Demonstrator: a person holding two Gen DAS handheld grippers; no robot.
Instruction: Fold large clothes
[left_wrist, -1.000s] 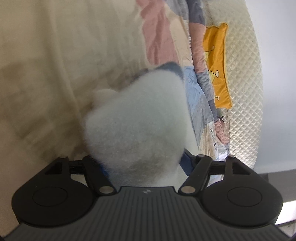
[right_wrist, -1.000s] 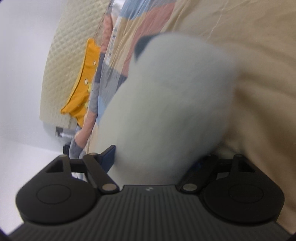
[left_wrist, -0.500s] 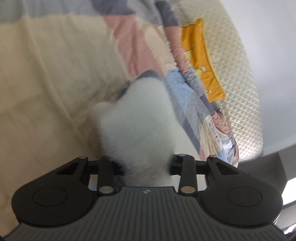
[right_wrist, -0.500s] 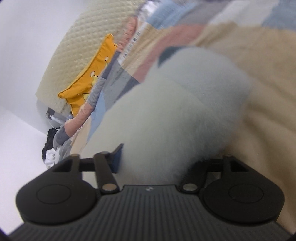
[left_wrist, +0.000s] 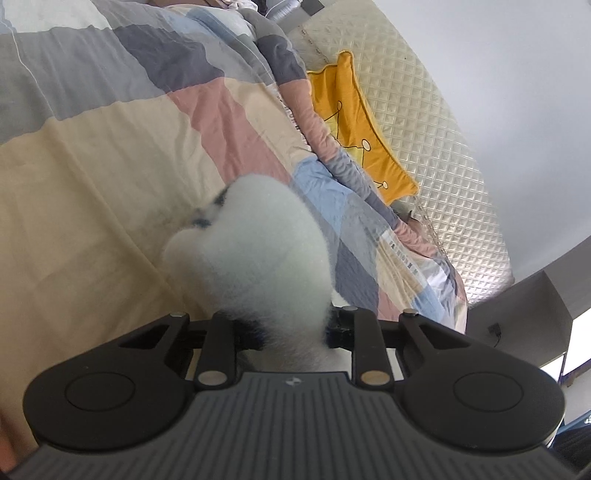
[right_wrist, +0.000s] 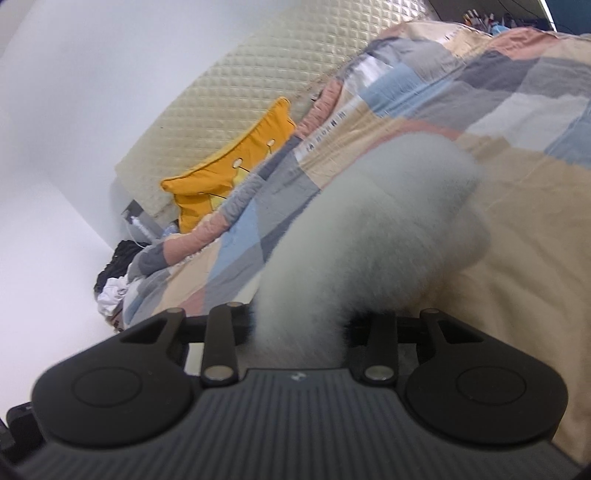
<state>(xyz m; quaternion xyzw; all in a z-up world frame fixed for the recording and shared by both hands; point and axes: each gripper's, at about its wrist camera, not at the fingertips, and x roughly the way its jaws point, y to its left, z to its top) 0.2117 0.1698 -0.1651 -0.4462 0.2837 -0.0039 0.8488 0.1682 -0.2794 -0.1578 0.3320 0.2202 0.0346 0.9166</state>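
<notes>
Your left gripper (left_wrist: 291, 328) is closing on the fluffy white fleece garment (left_wrist: 258, 251), which bulges up from its jaws to frame centre. Your right gripper (right_wrist: 299, 328) closes likewise on the garment (right_wrist: 373, 236), over the patchwork quilt (right_wrist: 517, 192).

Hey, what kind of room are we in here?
Most likely a bedroom. A patchwork quilt covers what looks like a bed, a yellow cushion leans against a quilted cream headboard, and a heap of clothes lies beside the bed.
</notes>
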